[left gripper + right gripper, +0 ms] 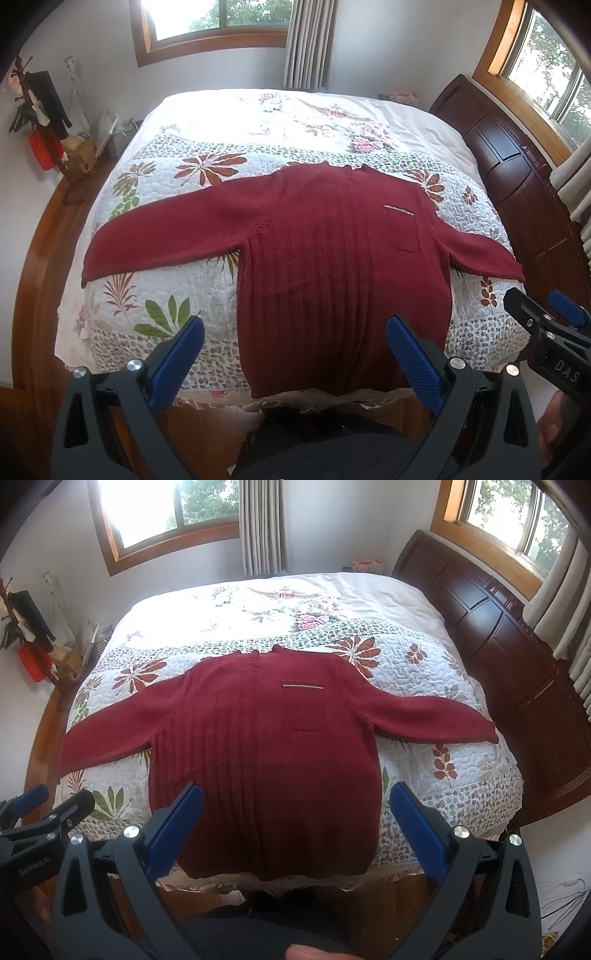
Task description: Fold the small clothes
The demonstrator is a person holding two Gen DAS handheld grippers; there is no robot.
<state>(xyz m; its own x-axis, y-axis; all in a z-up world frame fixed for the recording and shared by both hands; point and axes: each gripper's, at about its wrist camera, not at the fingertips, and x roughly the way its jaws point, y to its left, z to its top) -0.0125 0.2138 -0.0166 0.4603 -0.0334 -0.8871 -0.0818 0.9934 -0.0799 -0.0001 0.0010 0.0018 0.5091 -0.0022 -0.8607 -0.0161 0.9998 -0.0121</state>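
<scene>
On bed [424, 122], floral quilt [177, 295]: 1 dark red sweater [332, 258], flat, front up, both sleeves out to sides, hem at near edge, chest pocket [304, 709] w/ pale trim. Your left gripper [295, 332]: jaws spread wide, blue pads [413, 362] bare, hovers over hem, touching nothing. Your right gripper [295, 808]: same, fully released, above hem, no contact. Grippers side by side, near ea. other.

A white quilted bedspread with red-brown and green flower prints [177, 258] covers a bed filling the frame's centre. A dark carved wooden headboard [517, 177] stands at right. Two wood-framed windows [166, 517] with grey striped curtains [262, 524] sit along the top. A cluttered coat stand [40, 122] occupies the left edge.
</scene>
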